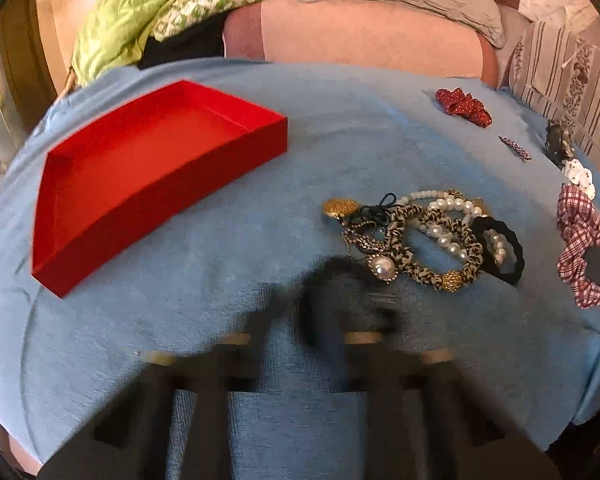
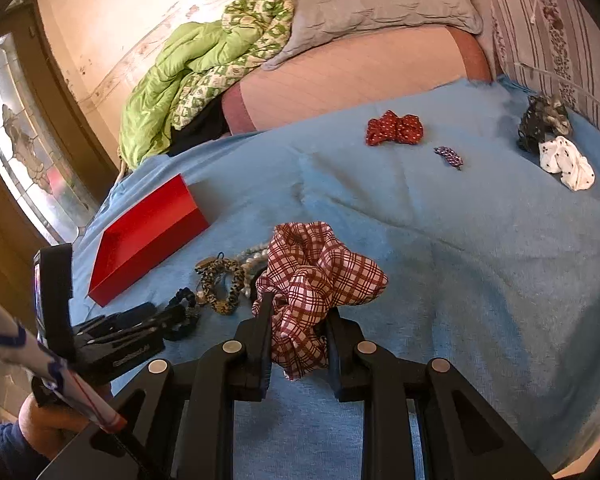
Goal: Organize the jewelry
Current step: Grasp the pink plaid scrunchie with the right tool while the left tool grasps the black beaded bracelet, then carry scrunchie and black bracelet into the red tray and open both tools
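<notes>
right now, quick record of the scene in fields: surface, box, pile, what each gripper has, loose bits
surface: blue blanket over a bed
box: red box, open, nothing seen inside
pile: tangle of pearl strands, leopard-print scrunchie and black hair tie, right of the box in the left wrist view
right gripper: shut on the plaid scrunchie
left gripper: shut; a black scrunchie at its tips, grip not clear
loose bits: red dotted bow, small clip, white dotted scrunchie, dark scrunchie

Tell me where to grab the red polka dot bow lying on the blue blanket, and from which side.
Pinch the red polka dot bow at its narrow centre knot, coming from above. It lies flat on the blue blanket with nothing touching it, and its puffy loops would probably slip.
</notes>
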The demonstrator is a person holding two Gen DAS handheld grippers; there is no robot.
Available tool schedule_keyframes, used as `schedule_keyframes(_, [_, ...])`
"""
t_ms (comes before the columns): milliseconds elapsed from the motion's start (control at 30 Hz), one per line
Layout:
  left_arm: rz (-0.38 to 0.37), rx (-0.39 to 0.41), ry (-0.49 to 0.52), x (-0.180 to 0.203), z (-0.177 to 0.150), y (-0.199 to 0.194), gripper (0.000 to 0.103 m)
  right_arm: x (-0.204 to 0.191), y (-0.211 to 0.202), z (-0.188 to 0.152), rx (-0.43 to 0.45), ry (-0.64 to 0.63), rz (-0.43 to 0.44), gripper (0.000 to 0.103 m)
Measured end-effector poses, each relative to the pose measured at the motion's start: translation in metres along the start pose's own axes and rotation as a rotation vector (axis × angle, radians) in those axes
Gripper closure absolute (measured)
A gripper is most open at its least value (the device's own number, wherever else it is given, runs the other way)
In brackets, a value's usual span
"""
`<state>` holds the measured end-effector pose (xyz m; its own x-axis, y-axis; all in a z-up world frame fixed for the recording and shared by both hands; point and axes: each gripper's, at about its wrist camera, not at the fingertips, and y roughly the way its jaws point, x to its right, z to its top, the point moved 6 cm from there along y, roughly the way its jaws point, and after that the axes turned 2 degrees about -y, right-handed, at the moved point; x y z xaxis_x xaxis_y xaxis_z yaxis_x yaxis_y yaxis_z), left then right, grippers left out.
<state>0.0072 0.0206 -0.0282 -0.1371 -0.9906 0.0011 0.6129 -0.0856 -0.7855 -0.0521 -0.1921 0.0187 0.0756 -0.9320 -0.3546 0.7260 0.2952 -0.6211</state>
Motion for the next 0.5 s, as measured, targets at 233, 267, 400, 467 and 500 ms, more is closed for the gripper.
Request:
schedule_keyframes(233, [-0.054,0.053,-0.032,-0.010,0.006,-0.017,0.097,-0.013,-0.010,0.003,0.046,-0.077,-0.010,0.079])
schedule_keyframes(267, [-0.049,0.067,-0.032,-0.011,0.008,-0.020,0.097,-0.016,-0.011,0.003,0.053,-0.091,-0.007,0.079])
schedule_keyframes(400, [-0.054,0.113,-0.053,-0.018,0.018,-0.034,0.097,-0.028,-0.012,0.004,0.065,-0.134,0.003,0.079])
schedule_keyframes(467, [-0.059,0.124,-0.064,-0.022,0.022,-0.039,0.097,-0.034,-0.010,0.004,0.059,-0.146,0.018,0.079])
schedule_keyframes(500, [-0.063,0.130,-0.072,-0.025,0.024,-0.041,0.097,-0.037,-0.009,0.005,0.056,-0.154,0.023,0.080])
